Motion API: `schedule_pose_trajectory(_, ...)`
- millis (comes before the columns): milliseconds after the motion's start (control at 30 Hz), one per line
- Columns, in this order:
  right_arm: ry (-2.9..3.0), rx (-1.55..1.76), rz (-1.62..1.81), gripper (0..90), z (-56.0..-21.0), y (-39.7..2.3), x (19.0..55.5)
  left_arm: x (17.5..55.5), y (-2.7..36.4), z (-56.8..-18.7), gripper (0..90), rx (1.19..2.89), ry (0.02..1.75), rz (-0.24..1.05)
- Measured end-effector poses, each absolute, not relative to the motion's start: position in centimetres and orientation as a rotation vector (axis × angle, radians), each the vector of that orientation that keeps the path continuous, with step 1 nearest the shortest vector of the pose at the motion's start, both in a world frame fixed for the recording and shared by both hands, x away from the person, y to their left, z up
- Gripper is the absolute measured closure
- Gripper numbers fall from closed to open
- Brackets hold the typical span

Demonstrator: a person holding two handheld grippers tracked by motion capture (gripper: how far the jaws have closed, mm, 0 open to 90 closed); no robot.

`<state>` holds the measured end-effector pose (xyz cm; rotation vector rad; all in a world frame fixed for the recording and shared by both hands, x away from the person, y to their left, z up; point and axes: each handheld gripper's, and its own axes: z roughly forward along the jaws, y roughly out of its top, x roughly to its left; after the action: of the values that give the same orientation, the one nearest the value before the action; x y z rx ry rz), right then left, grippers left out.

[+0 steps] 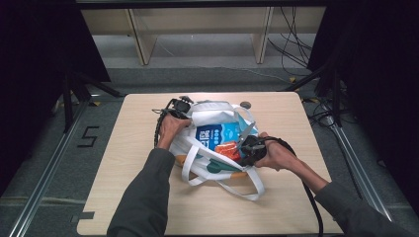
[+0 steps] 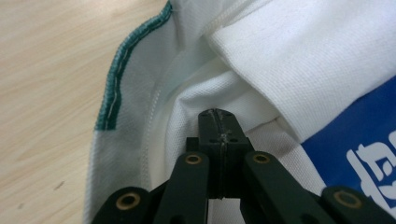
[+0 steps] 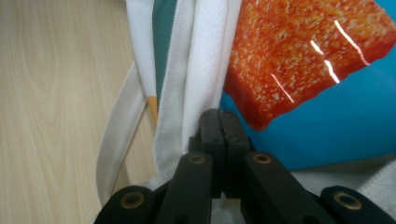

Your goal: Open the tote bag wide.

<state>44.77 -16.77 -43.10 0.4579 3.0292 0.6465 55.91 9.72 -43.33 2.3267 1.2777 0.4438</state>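
A white cloth bag [image 1: 217, 143] is seen lying near the middle of the wooden surface [image 1: 128, 163], and everything else is placed around it. At the bag's left rim, the left hand-held gripper [image 1: 179, 109] is held by the person's left hand [image 1: 170, 127]. In the left gripper view its jaws are pressed together, with white fabric of the bag [image 2: 196, 116] lying around the tips; whether cloth is pinched between them cannot be told. A green stitched hem [image 2: 116, 79] is seen along the bag's edge to the left of the jaws.

Inside the bag's open mouth a blue packet [image 1: 216, 134] with white lettering is shown, and an orange-red printed patch [image 1: 227, 149] lies on its lower right part. White straps [image 1: 197, 173] trail from the bag toward the person.

At the bag's right rim, the right hand-held gripper [image 1: 245, 147] is held by the right hand [image 1: 276, 155]. In the right gripper view its jaws are closed together at the folded white edge of the bag [image 3: 201, 70], just beside the blue packet [image 3: 336, 116] and the orange-red patch [image 3: 299, 51]; a grip on the cloth cannot be confirmed.
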Motion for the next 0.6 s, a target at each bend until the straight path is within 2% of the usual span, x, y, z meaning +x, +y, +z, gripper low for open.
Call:
schedule_pose_trajectory(67, 2.993, 0.488, 0.736, 90.0, -42.2, -17.1, 45.1, 55.0, 9.5, -42.5, 85.9, 2.313, 1.221, 0.393)
schedule_pose_trajectory(133, 2.856, 0.54, 0.902, 90.0, -40.4, -18.1, 46.8, 54.0, 9.1, -41.9, 86.2, 2.259, 1.177, 0.356)
schedule_pose_trajectory(267, 2.697, 0.651, 0.937, 90.0, -39.3, -18.6, 49.1, 52.5, 8.4, -41.9, 83.5, 2.291, 1.083, 0.277)
schedule_pose_trajectory(300, 2.675, 0.684, 0.927, 90.0, -39.3, -18.6, 49.6, 52.3, 8.6, -42.1, 83.4, 2.284, 1.082, 0.222)
schedule_pose_trajectory(467, 2.663, 0.748, 0.808, 90.0, -40.7, -18.9, 51.4, 51.1, 9.8, -43.3, 85.3, 2.366, 1.079, 0.263)
schedule_pose_trajectory(600, 2.682, 0.797, 0.67, 90.0, -42.0, -20.3, 52.3, 50.2, 10.8, -43.6, 86.8, 2.431, 1.049, 0.236)
